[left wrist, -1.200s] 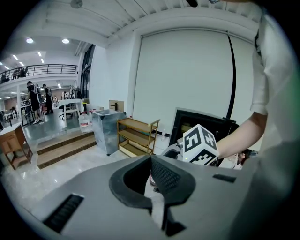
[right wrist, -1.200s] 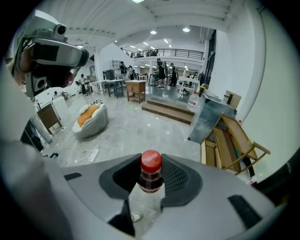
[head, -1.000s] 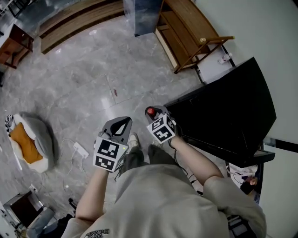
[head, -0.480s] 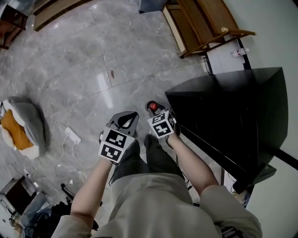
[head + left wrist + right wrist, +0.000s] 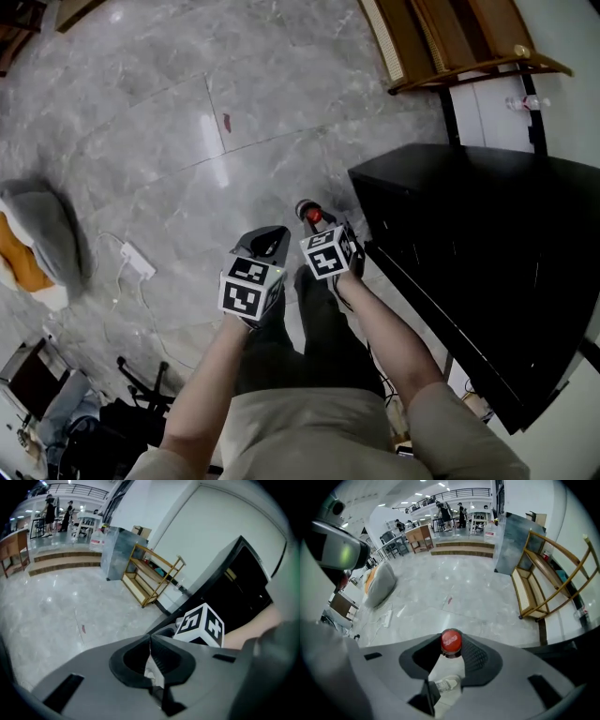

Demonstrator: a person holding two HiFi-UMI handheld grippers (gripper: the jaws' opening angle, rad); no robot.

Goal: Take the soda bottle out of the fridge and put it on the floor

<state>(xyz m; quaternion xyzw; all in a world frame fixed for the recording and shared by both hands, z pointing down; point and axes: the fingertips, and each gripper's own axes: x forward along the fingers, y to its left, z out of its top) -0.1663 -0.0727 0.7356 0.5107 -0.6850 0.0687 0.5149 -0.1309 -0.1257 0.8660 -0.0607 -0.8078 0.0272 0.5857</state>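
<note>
Head view, right gripper: there it is, pointing steeply down, jaws clamped on the bottle just under its red cap.
Head view, bottle: out of the fridge, hanging close by its front corner over the floor. Its base is hidden, so contact with the floor cannot be told.
Head view, left gripper: right beside the other one, tips together, carrying nothing.
Head view, surroundings: a grey cushion and a power strip off to the left, a wooden shelf up top.
Left gripper view, jaws: pressed tip to tip, only a thin seam between them, nothing inside.
Left gripper view, beyond: the right gripper's marker cube sits just past the tips, the black fridge behind it, the shelf further off.
Right gripper view, jaws: partly apart and gripping. The red cap pokes up between the pads, the neck pinched below.
Right gripper view, below: a white shoe shows through the gap, grey floor beyond the jaws.
</note>
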